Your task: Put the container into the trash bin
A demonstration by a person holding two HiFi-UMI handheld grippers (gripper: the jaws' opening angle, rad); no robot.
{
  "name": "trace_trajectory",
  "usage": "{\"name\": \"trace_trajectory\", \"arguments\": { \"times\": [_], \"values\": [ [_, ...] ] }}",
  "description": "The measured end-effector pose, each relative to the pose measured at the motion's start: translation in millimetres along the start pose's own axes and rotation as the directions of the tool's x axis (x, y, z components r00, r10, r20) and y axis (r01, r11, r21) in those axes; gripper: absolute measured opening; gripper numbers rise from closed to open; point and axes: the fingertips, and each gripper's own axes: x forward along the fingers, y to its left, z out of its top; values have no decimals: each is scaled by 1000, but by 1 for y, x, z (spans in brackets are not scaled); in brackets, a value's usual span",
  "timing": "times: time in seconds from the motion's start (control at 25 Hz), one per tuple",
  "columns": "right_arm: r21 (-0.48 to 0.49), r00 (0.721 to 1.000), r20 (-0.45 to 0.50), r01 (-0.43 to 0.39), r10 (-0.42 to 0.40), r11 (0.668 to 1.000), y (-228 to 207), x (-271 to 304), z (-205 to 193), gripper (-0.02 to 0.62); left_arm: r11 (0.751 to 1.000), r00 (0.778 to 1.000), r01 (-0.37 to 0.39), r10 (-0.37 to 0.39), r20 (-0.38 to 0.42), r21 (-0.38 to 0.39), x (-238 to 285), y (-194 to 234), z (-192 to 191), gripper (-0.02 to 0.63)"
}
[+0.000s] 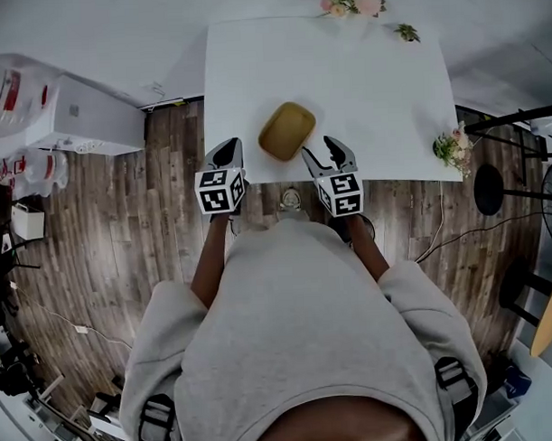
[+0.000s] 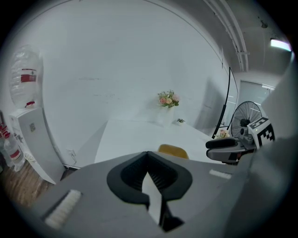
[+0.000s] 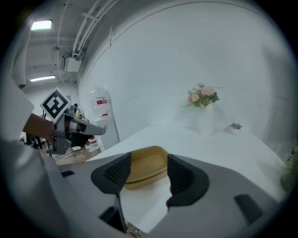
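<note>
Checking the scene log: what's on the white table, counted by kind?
Container: 1
Flower bunches: 2 (second at the right edge)
Small green sprig: 1
Total: 4

head: overhead, steeply down | gripper views: low, forward | shared: table (image 1: pixel 362 94), container (image 1: pixel 286 131)

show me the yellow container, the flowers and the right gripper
container (image 1: pixel 286 131), head view, middle of its hollow inside.
flowers (image 3: pixel 202 95), right gripper view, on the blooms.
right gripper (image 1: pixel 317 148), head view, midway between its fingertips.
</note>
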Motion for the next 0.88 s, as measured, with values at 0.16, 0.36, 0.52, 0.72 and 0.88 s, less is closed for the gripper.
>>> {"name": "trace_trajectory", "arguments": {
  "times": [0.16, 0.36, 0.52, 0.72, 0.88],
  "values": [
    [-6, 1000, -9, -26, 26, 1000, 1, 9, 0, 238, 1000, 1000, -8, 8, -2, 1, 5, 1, 3, 11],
    [-7, 999, -22, -41, 41, 999, 7, 17, -1, 238, 1000, 1000, -12, 12, -18, -8, 3, 7, -3, 11],
    [-10, 999, -36, -40, 39, 999, 13, 21, -3, 238, 1000, 1000, -2, 2, -25, -13, 6, 14, -5, 11],
    [2, 999, -48, -8, 8, 1000, 18, 27, -1, 238, 999, 999, 43, -43, -27, 2, 12, 21, 2, 11],
    [23, 998, -53, 27, -26, 999, 23, 33, 2, 238, 997, 997, 74, -73, -31, 12, 14, 32, 7, 11]
  ]
}}
